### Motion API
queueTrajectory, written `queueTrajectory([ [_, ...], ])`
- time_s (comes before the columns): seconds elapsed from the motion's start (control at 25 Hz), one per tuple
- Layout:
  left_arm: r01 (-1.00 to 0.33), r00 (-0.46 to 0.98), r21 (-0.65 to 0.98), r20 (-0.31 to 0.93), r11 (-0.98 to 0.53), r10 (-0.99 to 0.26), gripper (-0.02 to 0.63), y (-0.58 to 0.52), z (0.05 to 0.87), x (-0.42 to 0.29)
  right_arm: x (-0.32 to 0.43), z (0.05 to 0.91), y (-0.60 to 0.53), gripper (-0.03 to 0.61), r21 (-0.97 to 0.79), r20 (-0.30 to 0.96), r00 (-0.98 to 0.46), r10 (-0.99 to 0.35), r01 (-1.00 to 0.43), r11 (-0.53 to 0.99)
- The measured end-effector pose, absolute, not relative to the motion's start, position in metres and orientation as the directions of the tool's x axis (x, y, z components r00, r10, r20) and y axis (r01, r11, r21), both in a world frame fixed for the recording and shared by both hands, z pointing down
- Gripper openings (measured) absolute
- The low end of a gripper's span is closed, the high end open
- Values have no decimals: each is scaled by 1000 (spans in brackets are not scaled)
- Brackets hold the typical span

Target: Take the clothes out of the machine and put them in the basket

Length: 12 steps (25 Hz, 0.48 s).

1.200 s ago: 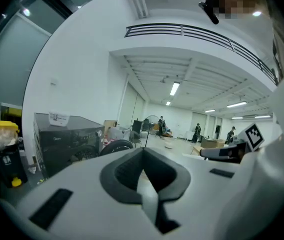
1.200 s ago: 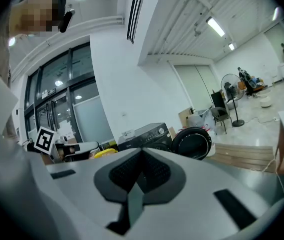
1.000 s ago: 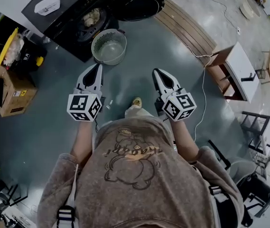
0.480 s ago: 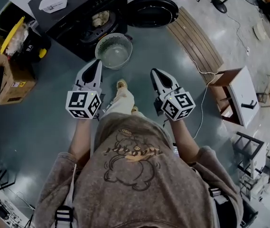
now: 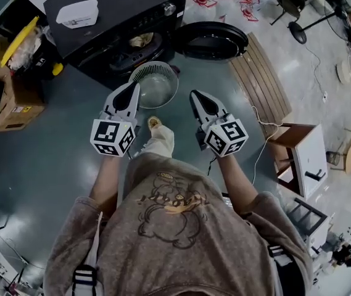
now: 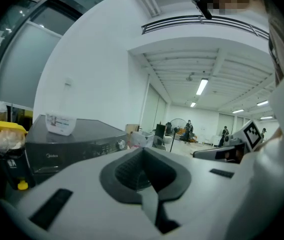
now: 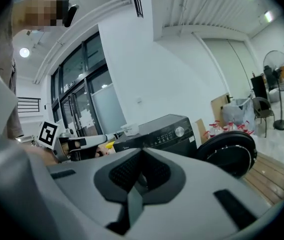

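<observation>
Both closed and empty, left hand-held gripper (image 5: 132, 89) and right hand-held gripper (image 5: 195, 97) are aiming at the black front-loading washing machine (image 5: 116, 14), upper left; next move is likely opening for its pale clothes (image 5: 141, 40).

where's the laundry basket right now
Head view, upper centre: the basket stands on the floor right before the washing machine, left of its swung-open door.

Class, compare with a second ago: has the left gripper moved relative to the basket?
Yes. The left gripper has come forward toward the washer: its tip now lies beside the basket, where earlier it stopped short of it.
</observation>
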<state>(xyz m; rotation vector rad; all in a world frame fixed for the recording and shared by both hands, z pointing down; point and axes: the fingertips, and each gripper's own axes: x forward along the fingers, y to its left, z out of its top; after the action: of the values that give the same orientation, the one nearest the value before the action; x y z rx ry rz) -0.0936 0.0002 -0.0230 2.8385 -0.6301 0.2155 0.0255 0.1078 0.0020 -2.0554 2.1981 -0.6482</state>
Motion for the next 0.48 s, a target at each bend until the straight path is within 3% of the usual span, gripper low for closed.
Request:
queueTrajectory([
  [0.48, -520, 849, 191, 223, -832, -479, 3, -91, 6, -70, 47, 25, -15, -3, -332, 264, -260, -929, -929, 165],
])
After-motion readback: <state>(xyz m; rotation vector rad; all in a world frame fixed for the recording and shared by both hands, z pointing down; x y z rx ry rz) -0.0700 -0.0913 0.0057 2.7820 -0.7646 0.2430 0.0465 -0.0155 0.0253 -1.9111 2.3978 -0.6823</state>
